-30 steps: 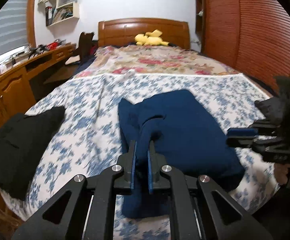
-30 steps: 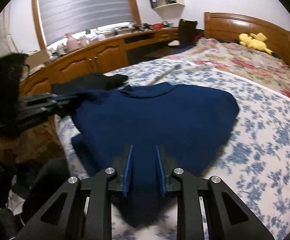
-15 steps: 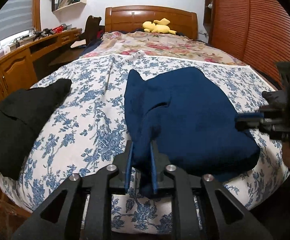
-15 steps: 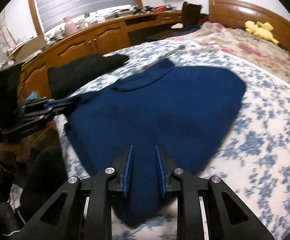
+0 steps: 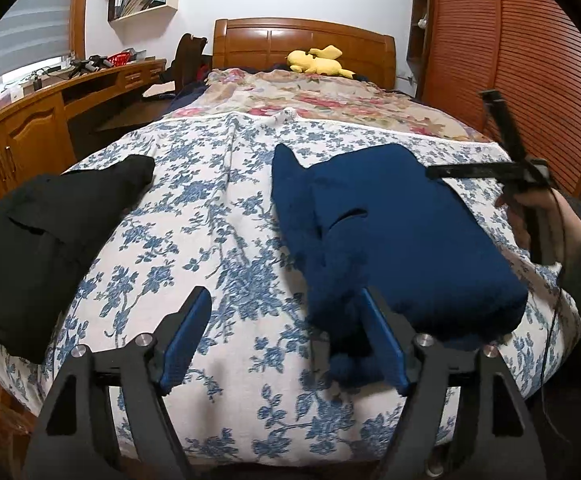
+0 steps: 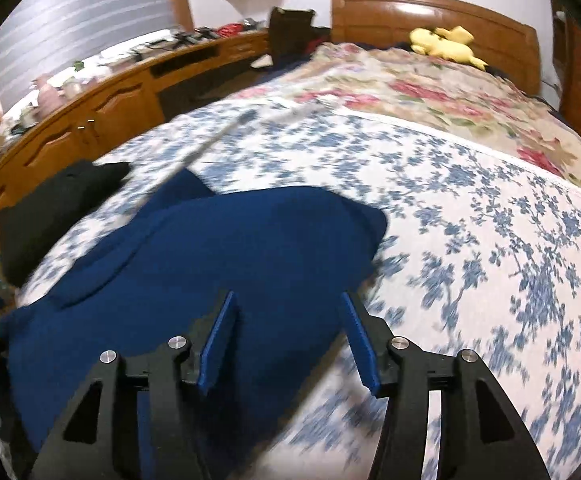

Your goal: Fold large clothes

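A folded navy blue garment (image 5: 402,232) lies on the bed near its foot edge, also filling the lower left of the right wrist view (image 6: 218,264). My left gripper (image 5: 286,332) hovers at the garment's near left corner with its jaws opening; a fold of blue cloth lies loose against the right finger, not pinched. My right gripper (image 6: 286,340) hangs over the garment's near right edge, jaws opening, cloth lying beneath them without being pressed. In the left wrist view the right gripper (image 5: 506,172) appears at the far right in a person's hand (image 5: 530,216).
A black garment (image 5: 38,248) lies folded at the bed's left side, seen too in the right wrist view (image 6: 46,212). The blue floral bedspread (image 5: 218,216) covers the near bed. A yellow plush toy (image 5: 318,62) sits by the headboard. Wooden cabinets run along the left.
Both grippers were shut on the blue garment and have let go, their jaws now spread. The garment lies flat on the bed. The right gripper swung toward the right.
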